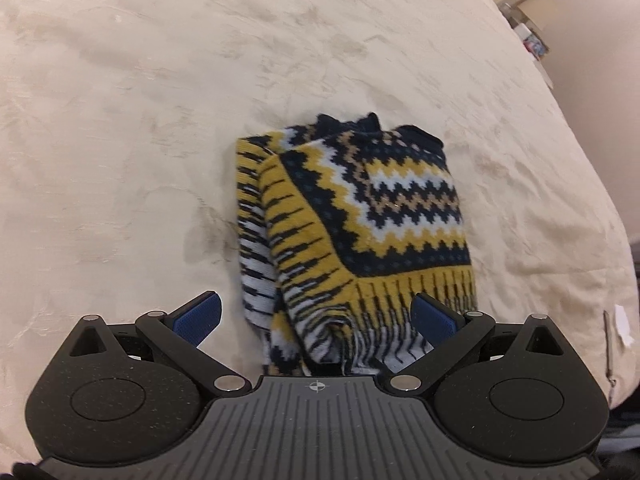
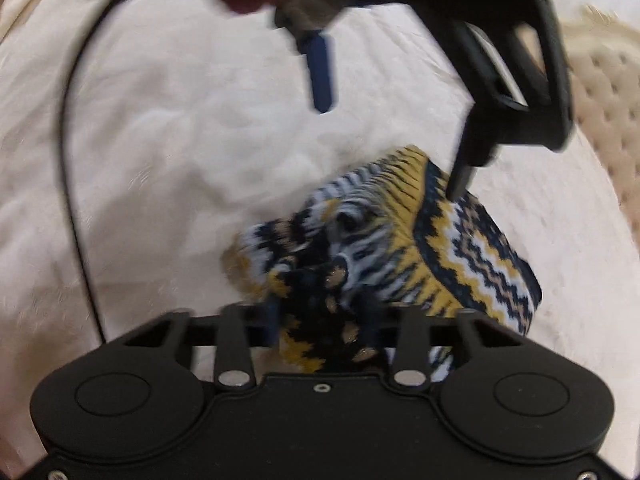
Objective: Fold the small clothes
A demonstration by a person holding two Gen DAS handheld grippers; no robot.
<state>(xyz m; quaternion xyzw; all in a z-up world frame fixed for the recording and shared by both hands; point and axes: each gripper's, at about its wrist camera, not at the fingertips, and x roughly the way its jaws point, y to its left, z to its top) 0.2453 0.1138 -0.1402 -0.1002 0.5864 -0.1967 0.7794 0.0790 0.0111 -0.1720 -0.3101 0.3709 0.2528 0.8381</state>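
On the cream bedspread [image 1: 160,120], a folded patterned sweater [image 1: 360,216] lies.

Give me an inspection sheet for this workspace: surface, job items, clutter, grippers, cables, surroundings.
Surface: cream textured bedspread, wrinkled, with faint darker smudges.
Job's things: one knitted sweater, navy, yellow and white zigzag pattern, partly folded and lying on the bedspread.
Clutter: small white scrap near the bedspread's right edge, kind unclear.
Grippers: left hand-held gripper open, blue pads either side of the sweater's near edge, not pressing. Right hand-held gripper closed on a bunched part of the sweater; the view is blurred.
Cables: thin black cable curving over the bedspread in the right wrist view.
Surroundings: boxes beyond the bed at upper right, too small to identify.
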